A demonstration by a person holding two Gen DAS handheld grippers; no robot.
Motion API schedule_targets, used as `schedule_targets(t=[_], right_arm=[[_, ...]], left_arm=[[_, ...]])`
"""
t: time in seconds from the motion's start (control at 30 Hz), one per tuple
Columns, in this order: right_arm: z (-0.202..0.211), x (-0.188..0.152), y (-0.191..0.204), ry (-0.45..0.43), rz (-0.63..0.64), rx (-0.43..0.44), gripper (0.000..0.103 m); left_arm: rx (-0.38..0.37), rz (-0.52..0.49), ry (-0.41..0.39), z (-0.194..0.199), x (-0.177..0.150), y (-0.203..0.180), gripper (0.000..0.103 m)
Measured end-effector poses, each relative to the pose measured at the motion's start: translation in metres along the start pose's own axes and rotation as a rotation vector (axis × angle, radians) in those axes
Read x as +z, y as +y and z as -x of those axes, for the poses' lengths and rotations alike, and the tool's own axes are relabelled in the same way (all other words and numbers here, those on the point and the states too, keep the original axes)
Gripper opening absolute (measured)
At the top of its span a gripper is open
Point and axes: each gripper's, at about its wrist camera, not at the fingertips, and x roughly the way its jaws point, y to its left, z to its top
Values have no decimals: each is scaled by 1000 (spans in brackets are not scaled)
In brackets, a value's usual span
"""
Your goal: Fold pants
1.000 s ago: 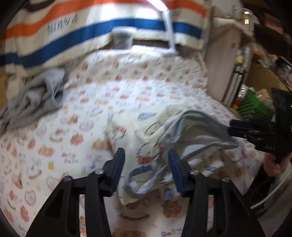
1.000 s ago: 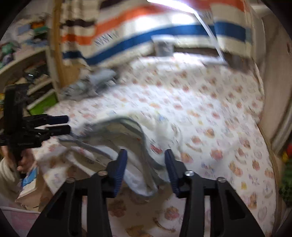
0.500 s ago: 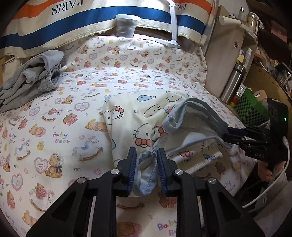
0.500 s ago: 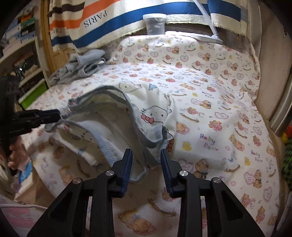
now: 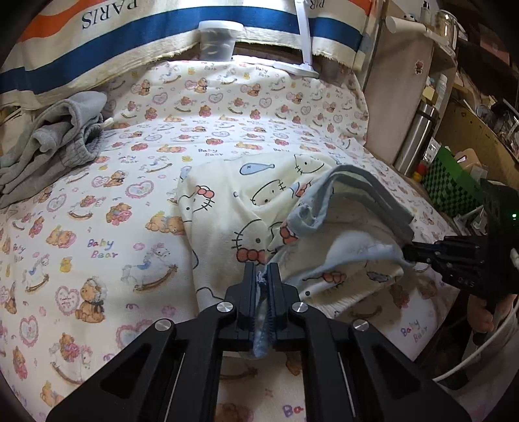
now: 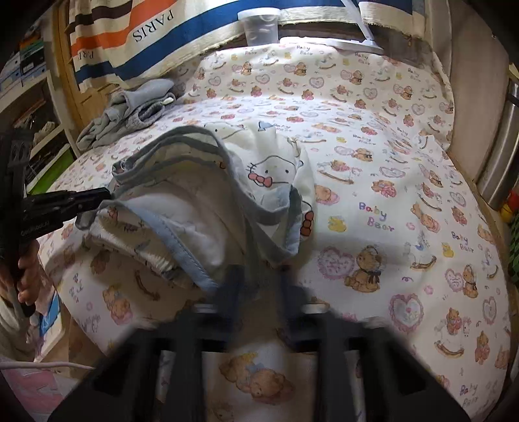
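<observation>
The pants [image 5: 246, 207], thin, limp printed cotton, are bunched on the bed [image 5: 97, 201] and best taken at the blue waistband [image 5: 343, 256]. The left tool [image 5: 263, 279] is clamped on that band; the right tool [image 6: 256, 279] is blurred, its fingers seemingly parted around the fabric, grip not determinable.

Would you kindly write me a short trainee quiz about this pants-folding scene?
1. True or false: the left hand-held gripper is shut on the blue edge of the cream cat-print cotton pants.
2. The crumpled grey fleece garment lies: A) on the pants; B) apart from them, near the striped PARIS cloth; C) in a hand-held gripper.
3. Which two words are printed on the teddy-bear bedsheet?
Key: 1 true; 2 B; 3 Baby Bear.
</observation>
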Motion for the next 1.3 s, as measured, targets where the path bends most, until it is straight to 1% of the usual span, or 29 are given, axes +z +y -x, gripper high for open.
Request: schedule_targets(t=[0.07,0.2,0.3,0.43,0.63,0.7,0.73,0.77,0.8,0.83,0.87,0.93,1.03,1.1,1.17,1.2,1.23,1.3], right_arm=[[3,0,1,-9,10,-2,3],[21,-3,2,-45,56,-37,3],[33,-4,-5,-53,35,-25,3],[38,-7,-10,-45,34,-27,3],[20,-16,-10,12,38,-36,3],[19,-16,-13,17,25,-24,3],[20,-16,-13,13,24,-18,3],[20,-15,-11,7,29,-18,3],[21,-14,-9,-1,43,-15,3],[21,-13,-6,-5,54,-9,3],[20,-11,-2,-8,68,2,3],[14,-6,6,-3,96,15,3],[6,-4,13,8,121,5,3],[2,-3,14,18,125,-5,3],[0,-3,12,24,121,-16,3],[0,-3,10,26,117,-16,5],[-1,-3,8,32,111,-15,7],[-1,-4,4,37,95,-17,21]], left_arm=[[5,2,-16,8,-1,0,5],[32,-10,-47,27,-4,1,4],[38,-7,-53,35,-6,3,4],[39,12,-48,38,-12,8,4],[37,21,-6,34,-27,8,4],[32,14,-4,37,-29,7,4],[33,4,-9,38,-29,5,6],[37,-12,-19,39,-28,3,11],[45,-28,-27,39,-27,0,27],[50,-39,-38,39,-25,-2,38],[50,-50,-50,38,-23,-5,38],[43,-81,-48,33,-17,-13,38],[49,-119,-31,22,-13,-22,38],[66,-121,-10,14,-11,-23,38],[64,-96,6,9,-10,-17,38],[55,-83,11,8,-9,-15,35],[50,-77,15,8,-10,-14,27],[46,-82,30,7,-11,-14,16]])
